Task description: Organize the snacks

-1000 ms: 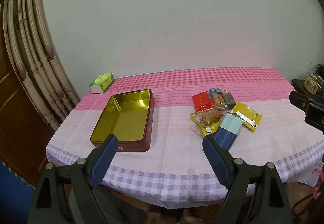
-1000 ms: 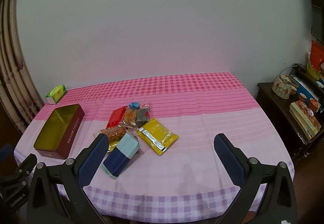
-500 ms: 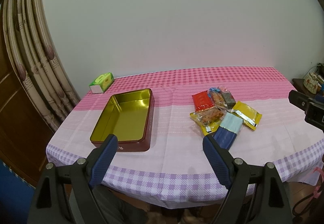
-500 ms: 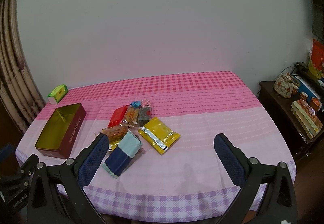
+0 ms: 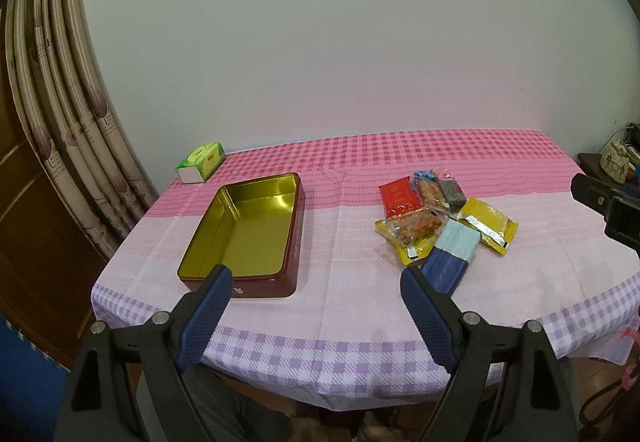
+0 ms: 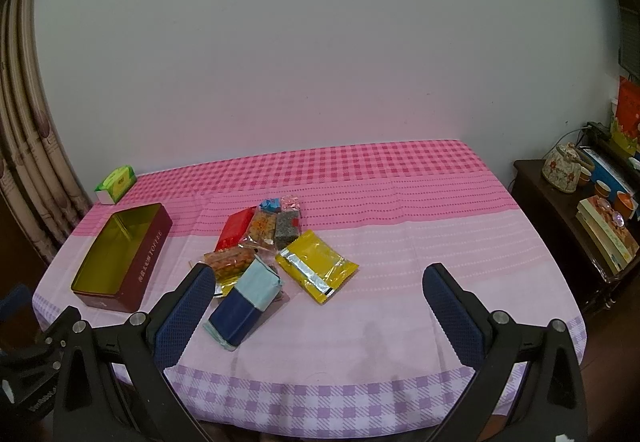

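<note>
Both the left tongs (image 5: 312, 274) and right tongs (image 6: 316, 274) hover spread and empty above the worktop (image 6: 420, 242), snack packets (image 6: 276, 250) piled at three o'clock of the open tin (image 5: 248, 230).

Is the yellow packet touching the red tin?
Apart. The right wrist view shows the yellow packet and red tin separated by other snacks and bare tablecloth.

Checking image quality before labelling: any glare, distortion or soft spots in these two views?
Left wrist view: the gold tin interior shows bright reflections; fisheye bends the curtain. Right wrist view: dark vignette corners; the yellow packet foil strip glints.
</note>
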The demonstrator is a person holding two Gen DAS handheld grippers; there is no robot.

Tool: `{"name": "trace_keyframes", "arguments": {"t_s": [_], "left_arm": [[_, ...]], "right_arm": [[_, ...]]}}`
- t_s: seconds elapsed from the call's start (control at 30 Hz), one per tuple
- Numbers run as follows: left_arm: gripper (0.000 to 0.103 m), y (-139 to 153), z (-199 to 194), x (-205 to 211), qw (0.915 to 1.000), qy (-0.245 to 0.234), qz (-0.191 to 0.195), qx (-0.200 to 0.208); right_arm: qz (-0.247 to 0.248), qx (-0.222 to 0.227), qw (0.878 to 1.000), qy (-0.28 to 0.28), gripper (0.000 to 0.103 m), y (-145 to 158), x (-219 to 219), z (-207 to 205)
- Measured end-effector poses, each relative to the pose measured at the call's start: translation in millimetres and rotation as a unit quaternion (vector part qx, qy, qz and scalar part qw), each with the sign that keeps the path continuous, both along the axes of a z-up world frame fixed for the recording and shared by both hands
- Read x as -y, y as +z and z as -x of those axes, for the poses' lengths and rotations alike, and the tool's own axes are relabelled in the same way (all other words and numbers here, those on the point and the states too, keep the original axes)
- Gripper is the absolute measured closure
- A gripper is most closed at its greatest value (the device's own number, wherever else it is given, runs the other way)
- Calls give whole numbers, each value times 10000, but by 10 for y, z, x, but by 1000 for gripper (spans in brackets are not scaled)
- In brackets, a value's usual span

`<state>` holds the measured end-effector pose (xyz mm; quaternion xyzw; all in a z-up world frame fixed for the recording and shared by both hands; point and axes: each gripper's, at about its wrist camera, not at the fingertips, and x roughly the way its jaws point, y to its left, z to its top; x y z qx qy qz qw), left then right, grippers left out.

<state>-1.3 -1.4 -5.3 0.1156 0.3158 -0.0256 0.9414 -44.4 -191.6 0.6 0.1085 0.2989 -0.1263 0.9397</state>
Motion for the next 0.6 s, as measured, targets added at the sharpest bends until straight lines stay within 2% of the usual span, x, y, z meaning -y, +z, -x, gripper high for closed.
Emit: {"name": "trace_keyframes", "arguments": {"t_s": [0.6], "left_arm": [[15, -49, 3, -2, 10000, 0, -32, -37]], "right_arm": [[-50, -24, 10000, 23, 0, -5, 4, -22]]}}
